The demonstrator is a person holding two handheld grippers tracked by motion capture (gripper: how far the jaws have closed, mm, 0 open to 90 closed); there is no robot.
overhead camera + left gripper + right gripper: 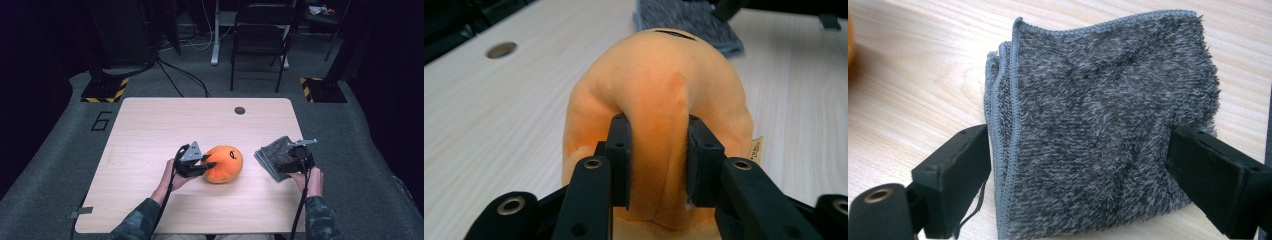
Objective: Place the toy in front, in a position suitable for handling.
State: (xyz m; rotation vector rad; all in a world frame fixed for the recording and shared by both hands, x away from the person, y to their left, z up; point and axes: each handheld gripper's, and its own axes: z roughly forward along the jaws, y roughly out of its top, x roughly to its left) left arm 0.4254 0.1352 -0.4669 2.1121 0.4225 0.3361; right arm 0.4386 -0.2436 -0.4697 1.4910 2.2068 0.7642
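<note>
An orange plush toy [225,164] lies on the wooden table [165,125], near the front middle. My left gripper [209,164] comes at it from the left. In the left gripper view the gripper [658,130] is shut on a fold of the plush [659,75], which bulges between the pads. A folded grey towel [274,152] rests at the right side of the table. My right gripper [287,162] reaches it from the near side. In the right gripper view the wide-set jaws of that gripper [1078,150] press on both sides of the towel [1098,100].
A round cable hole [239,110] sits near the table's far edge. A folding chair [260,30] and cables stand on the carpet beyond the table. Yellow-black striped bases [105,90] flank the far corners. The far half of the tabletop is bare wood.
</note>
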